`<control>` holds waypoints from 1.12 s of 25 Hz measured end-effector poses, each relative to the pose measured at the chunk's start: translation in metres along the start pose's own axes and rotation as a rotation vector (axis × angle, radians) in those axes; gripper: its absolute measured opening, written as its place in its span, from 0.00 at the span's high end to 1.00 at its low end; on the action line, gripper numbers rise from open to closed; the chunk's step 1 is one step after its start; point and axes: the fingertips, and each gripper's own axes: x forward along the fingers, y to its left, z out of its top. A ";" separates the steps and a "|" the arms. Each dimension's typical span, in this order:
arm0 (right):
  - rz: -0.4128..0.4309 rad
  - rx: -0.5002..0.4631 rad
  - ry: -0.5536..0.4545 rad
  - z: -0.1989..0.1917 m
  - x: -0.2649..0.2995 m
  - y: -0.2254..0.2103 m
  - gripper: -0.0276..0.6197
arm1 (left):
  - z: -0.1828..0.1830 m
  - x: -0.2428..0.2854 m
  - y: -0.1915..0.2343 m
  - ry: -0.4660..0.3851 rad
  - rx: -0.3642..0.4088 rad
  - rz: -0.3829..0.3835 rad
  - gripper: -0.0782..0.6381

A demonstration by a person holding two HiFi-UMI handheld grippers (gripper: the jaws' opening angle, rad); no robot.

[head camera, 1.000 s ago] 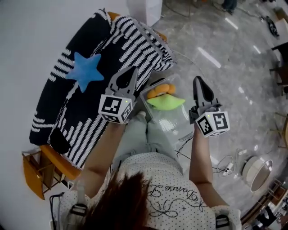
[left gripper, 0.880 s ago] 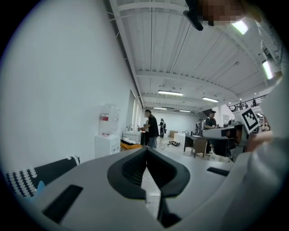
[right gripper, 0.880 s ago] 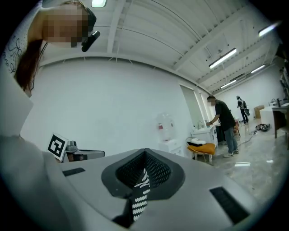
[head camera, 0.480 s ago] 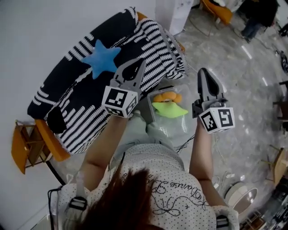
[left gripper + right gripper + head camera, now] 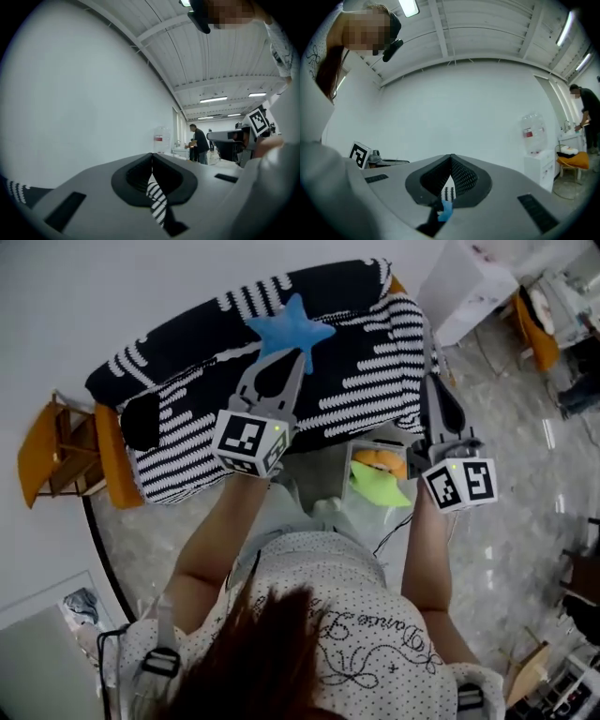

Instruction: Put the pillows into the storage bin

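A blue star pillow [image 5: 291,329] lies on the sofa's black-and-white striped cover [image 5: 375,362]. My left gripper [image 5: 296,357] is held level just in front of the star, jaws shut with nothing in them; the left gripper view [image 5: 152,154] shows only a strip of striped cover through the closed jaws. My right gripper [image 5: 432,381] is shut and empty over the sofa's right end; stripes and a bit of blue show below its jaws [image 5: 451,157]. A clear storage bin [image 5: 354,457] stands on the floor between my arms, holding an orange pillow [image 5: 382,461] and a green pillow [image 5: 377,486].
A wooden rack with orange fabric [image 5: 52,442] stands at the sofa's left end. A white water dispenser [image 5: 533,136] is past its right end, with an orange seat [image 5: 574,160] beside it. A person [image 5: 200,143] stands far off. A cable [image 5: 389,526] lies by the bin.
Both grippers have risen and swung toward the sofa, staying shut. The head view has turned, so the sofa now lies across the top and the star is right by the left gripper's tips.
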 end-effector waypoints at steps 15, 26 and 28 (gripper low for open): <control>0.118 -0.016 0.029 -0.039 0.220 0.136 0.94 | -0.009 -0.063 0.240 -0.008 -0.038 0.178 0.89; 0.112 0.033 0.123 -0.070 0.283 0.127 0.92 | -0.028 -0.034 0.297 0.021 -0.101 0.206 0.89; 0.133 0.039 0.136 -0.077 0.297 0.117 0.92 | -0.035 -0.021 0.302 0.031 -0.101 0.222 0.88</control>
